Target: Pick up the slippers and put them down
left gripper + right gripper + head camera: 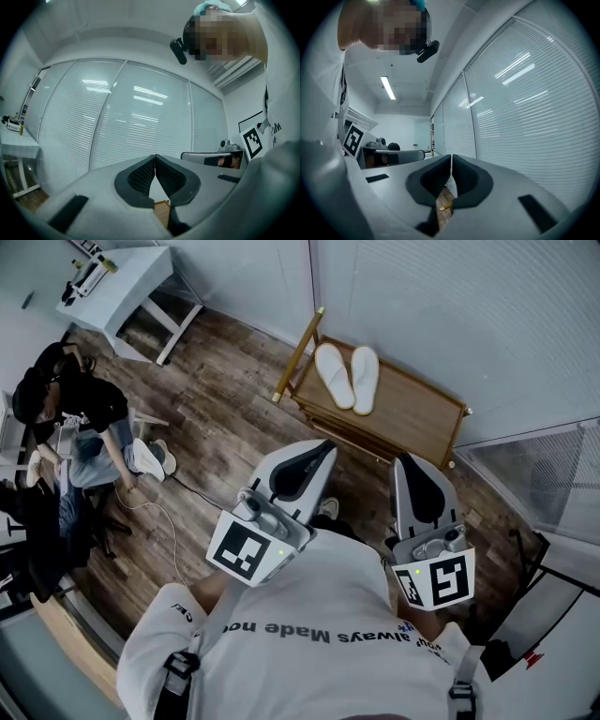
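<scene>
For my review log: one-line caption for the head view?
Left gripper and right gripper, both shut and empty, face a pair of white slippers on a wooden rack.

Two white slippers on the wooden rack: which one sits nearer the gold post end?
The slipper at the head view's left: it lies beside the gold post; the other slipper lies further along the rack.

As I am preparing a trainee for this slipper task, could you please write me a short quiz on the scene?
1. Where does the pair of flat white slippers lie?
2. True or false: the left tool grips a slipper.
3. The right tool has its jaws: A wide apart; B together, empty; C clamped on a slipper.
Key: 1 side by side on top of the brown wooden side table; 2 false; 3 B.
</scene>
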The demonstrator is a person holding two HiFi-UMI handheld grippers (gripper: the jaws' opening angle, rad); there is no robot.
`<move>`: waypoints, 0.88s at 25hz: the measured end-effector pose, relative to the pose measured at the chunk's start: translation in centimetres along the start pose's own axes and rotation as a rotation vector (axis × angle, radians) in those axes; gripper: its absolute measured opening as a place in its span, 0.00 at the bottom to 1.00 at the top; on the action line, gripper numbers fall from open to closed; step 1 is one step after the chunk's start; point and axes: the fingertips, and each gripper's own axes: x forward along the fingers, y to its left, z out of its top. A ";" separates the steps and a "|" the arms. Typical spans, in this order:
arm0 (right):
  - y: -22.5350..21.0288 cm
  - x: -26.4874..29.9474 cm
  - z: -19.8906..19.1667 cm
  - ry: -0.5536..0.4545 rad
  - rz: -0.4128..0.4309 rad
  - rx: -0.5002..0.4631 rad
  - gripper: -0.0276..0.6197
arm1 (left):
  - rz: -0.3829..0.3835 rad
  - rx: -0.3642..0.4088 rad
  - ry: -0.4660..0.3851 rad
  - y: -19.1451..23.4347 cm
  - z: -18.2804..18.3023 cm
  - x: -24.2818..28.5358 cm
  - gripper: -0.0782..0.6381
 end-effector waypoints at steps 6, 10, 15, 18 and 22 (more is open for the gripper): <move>-0.6 4.9 0.1 0.006 0.012 -0.020 0.07 | 0.008 0.015 -0.022 4.6 0.7 1.7 0.13; -0.5 9.6 0.5 0.013 0.023 -0.025 0.07 | 0.020 -0.006 -0.021 9.0 1.3 2.7 0.13; 0.2 15.6 0.8 0.021 0.035 -0.040 0.07 | 0.026 -0.006 -0.027 14.7 2.3 3.4 0.13; 0.7 19.0 1.6 0.021 0.031 -0.049 0.07 | 0.021 -0.011 -0.052 17.8 3.6 4.0 0.13; 1.2 22.6 1.6 0.024 0.027 -0.058 0.07 | 0.006 -0.007 -0.050 21.2 4.0 4.6 0.13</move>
